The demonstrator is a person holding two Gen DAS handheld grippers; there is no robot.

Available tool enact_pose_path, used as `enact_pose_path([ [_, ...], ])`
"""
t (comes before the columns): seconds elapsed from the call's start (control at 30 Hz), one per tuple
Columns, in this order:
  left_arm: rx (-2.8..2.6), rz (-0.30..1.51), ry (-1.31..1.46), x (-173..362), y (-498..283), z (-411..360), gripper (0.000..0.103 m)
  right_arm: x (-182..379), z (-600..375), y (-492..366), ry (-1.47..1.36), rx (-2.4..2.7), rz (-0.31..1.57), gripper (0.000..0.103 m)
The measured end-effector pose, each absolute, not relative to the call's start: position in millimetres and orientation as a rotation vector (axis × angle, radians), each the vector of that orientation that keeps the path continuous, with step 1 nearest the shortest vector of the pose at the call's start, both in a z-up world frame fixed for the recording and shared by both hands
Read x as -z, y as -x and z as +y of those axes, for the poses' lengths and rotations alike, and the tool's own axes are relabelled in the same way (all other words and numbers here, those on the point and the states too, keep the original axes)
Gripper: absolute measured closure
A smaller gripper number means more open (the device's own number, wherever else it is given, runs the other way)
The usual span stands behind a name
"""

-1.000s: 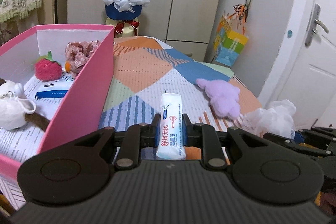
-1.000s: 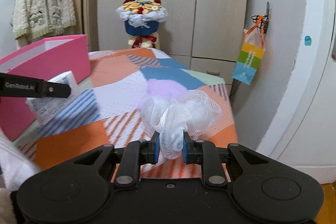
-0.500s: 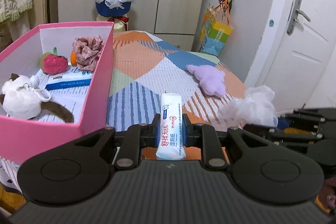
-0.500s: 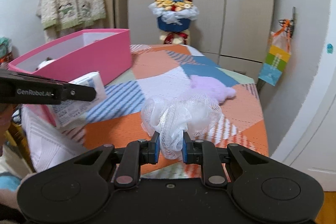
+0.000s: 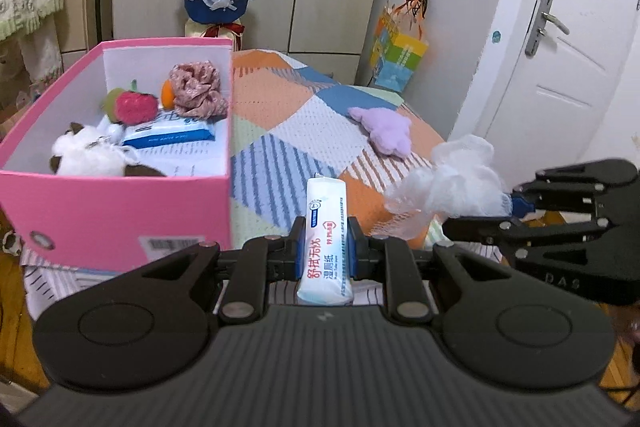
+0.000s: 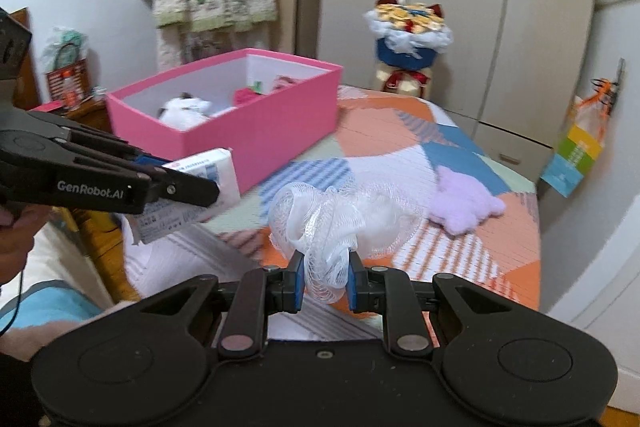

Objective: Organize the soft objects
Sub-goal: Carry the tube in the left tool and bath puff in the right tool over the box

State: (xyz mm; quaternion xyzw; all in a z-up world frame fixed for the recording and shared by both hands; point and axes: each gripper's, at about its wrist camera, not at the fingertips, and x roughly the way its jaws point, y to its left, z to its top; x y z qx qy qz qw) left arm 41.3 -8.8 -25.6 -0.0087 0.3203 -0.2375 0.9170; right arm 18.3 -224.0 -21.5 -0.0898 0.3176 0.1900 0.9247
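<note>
- The left gripper is closed on a wet-wipe pack, pinched across its narrow middle, with the pack standing up at 12 o'clock from the jaws
- The pack looks light, with a slick film wrapper; it would likely squash a little and could slide in a loose hold, so the mid-body pinch across the flat faces seems the safest place
- The right gripper is clamped on a white mesh bath pouf, holding a gathered bunch at the bottom while the rest billows out above
- The pouf looks nearly weightless and springy; its netting may snag on the pads when let go, so a thick bunched fold holds better than a single loop
- The pink box sits on the bed at 10 o'clock in the left view, already holding plush toys and a wipe pack
- A lilac plush lies on the quilt at 1 o'clock, well apart from the box, soft enough to pinch anywhere on its body
</note>
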Motion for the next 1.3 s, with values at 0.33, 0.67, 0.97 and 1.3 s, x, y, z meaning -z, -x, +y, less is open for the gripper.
enact_pose_path([
  [0.33,0.508,0.710,0.033,0.2,-25.1,36.9,0.085,-11.8,-186.3,-6.8,0.253,-0.553,0.626,0.080],
  [0.67,0.471,0.707,0.035,-23.8,-43.5,81.1,0.085,-33.2,-145.6,-27.2,0.271,-0.649,0.569,0.080],
  [0.97,0.430,0.628,0.026,-46.5,-98.0,104.4,0.085,-44.3,-108.3,-87.8,0.255,-0.689,0.541,0.080],
  [1.3,0.370,0.682,0.023,-19.0,-199.1,104.3,0.085,-18.0,-70.3,-172.7,0.343,-0.676,0.623,0.080],
])
